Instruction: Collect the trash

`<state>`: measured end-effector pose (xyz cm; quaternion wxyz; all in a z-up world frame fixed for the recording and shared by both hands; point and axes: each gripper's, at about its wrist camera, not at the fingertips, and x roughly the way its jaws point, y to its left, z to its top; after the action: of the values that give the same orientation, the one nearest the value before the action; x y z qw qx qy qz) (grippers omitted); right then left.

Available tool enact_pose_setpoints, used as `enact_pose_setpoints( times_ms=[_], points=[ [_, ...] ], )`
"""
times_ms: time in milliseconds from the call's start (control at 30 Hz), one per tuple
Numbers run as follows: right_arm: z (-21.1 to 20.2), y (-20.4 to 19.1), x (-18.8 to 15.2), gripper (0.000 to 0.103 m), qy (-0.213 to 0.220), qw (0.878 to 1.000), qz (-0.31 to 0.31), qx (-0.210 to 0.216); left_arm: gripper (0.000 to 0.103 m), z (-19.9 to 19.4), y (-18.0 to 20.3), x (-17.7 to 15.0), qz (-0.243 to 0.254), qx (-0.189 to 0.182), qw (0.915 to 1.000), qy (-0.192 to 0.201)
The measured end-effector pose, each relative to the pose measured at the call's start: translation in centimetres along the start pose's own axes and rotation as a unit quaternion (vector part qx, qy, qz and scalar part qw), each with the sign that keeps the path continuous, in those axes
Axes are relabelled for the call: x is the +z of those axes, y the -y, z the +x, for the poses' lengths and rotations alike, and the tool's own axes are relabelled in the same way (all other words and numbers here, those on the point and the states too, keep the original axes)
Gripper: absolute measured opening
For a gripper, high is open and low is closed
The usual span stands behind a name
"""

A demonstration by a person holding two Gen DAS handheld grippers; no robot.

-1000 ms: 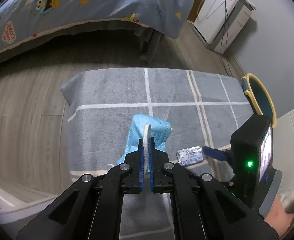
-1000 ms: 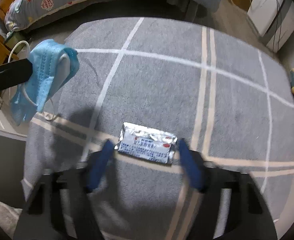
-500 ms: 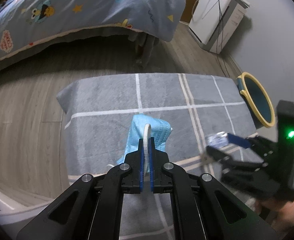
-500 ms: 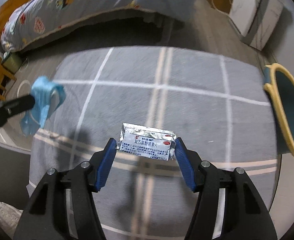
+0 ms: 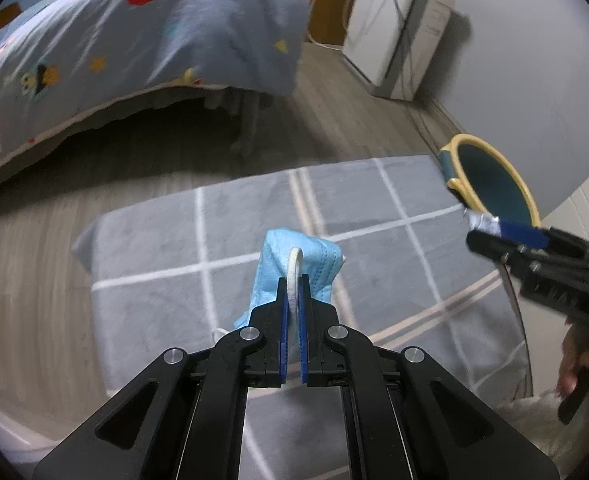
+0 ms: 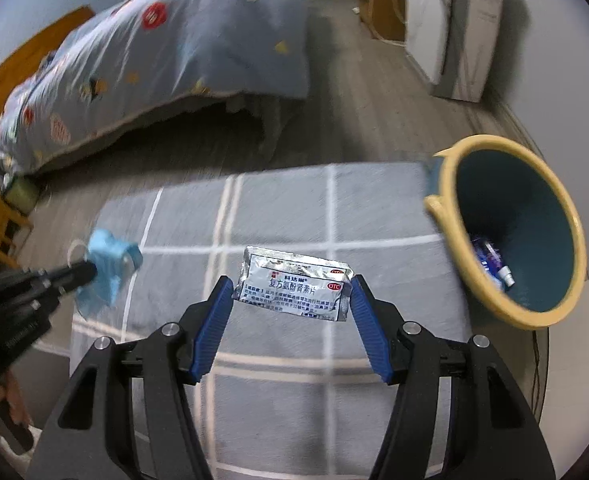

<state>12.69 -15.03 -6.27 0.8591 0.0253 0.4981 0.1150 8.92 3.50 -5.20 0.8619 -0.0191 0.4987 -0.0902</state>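
Both grippers tilt steeply downward: the left gripper [image 5: 293,280] clenches a blue mask [image 5: 299,268] hanging below its jaws; the right gripper [image 6: 290,294] grasps a foil packet [image 6: 293,283], long axis spanning jaw to jaw.

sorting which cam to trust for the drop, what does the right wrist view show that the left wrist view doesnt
Only the right wrist view shows the bin's inside, with trash at the bottom, the printed face of the foil packet held end to end in the right gripper, and a wooden headboard.

Only the left wrist view shows the left gripper head-on, shut on the blue face mask, and the packet edge-on.

Both show the mask, the packet, the yellow-rimmed bin, the grey checked rug, the bed and the white appliance.
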Motion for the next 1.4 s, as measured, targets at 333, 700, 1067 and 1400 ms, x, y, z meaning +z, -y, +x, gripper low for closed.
enact_pose_setpoints(
  times_ms=[333,700,1067,1400],
  points=[
    [-4.3,13.4,4.8,0.059,0.036,0.997,0.065,-0.034,0.005,2.6,11.1,5.2,0.086,-0.052,0.9947,0.020],
    [-2.1,25.5,3.6,0.060,0.004,0.985,0.169,-0.035,0.005,8.6,22.9,8.5,0.148,-0.138,0.9792,0.013],
    [-2.4,28.0,4.0,0.081,0.031,0.981,0.193,-0.006,0.050,11.0,26.7,10.2,0.167,-0.133,0.9764,0.032],
    [-6.4,25.9,2.8,0.095,0.036,0.985,0.160,-0.058,0.094,6.0,24.7,8.9,0.156,-0.120,0.9795,0.043]
  ],
)
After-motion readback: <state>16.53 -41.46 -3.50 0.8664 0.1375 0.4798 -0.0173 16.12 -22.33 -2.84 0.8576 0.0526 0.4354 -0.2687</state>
